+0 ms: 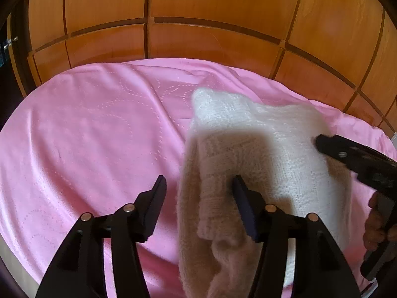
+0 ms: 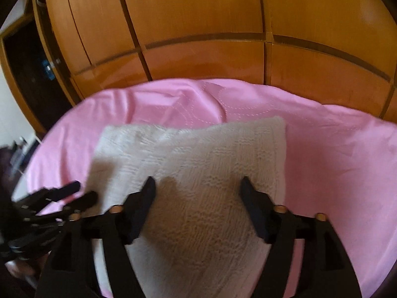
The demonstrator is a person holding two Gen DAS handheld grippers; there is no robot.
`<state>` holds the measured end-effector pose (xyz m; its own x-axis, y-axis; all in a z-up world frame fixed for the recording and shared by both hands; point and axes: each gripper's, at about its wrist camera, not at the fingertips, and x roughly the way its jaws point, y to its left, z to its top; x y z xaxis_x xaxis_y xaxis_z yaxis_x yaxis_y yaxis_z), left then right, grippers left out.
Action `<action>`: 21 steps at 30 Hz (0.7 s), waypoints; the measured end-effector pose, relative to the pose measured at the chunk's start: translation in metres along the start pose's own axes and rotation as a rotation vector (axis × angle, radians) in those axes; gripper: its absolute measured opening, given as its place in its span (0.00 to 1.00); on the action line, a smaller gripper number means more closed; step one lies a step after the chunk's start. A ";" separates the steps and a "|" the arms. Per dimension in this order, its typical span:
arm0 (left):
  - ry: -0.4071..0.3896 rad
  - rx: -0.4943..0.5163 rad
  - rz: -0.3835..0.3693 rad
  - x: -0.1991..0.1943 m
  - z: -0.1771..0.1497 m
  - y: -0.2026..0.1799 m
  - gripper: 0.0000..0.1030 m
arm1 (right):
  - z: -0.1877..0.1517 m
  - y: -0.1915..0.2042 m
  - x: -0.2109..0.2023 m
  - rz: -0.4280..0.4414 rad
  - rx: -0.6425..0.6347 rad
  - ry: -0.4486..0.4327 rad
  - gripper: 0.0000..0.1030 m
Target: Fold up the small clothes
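Note:
A cream knitted garment lies folded on the pink bedspread, right of centre in the left wrist view. My left gripper stands open over its near left edge. The cloth's edge lies between the jaws, beside the right finger, and the left finger is clear of it. In the right wrist view the garment fills the middle. My right gripper hangs open above it, with no pad pressing the knit. The left gripper shows at the garment's left edge, and the right gripper reaches in from the right.
Orange-brown wooden wardrobe doors stand right behind the bed. The quilted pink bedspread spreads to both sides of the garment. A dark opening lies at the far left. A person's hand holds the right gripper's handle.

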<state>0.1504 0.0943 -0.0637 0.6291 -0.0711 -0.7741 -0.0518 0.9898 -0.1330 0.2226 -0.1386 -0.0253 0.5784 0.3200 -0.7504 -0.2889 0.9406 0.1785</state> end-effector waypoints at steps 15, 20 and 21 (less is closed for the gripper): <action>0.027 0.006 -0.107 0.023 -0.004 0.020 0.71 | -0.027 -0.070 0.017 0.270 0.297 0.095 0.94; 0.052 -0.034 -0.223 0.034 -0.005 0.038 0.74 | -0.033 -0.075 0.033 0.364 0.333 0.126 0.97; 0.059 -0.046 -0.251 0.037 -0.006 0.042 0.74 | -0.035 -0.076 0.038 0.392 0.346 0.135 0.97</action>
<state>0.1669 0.1321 -0.1014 0.5801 -0.3222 -0.7481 0.0640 0.9336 -0.3525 0.2401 -0.2021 -0.0893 0.3683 0.6583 -0.6565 -0.1819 0.7435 0.6435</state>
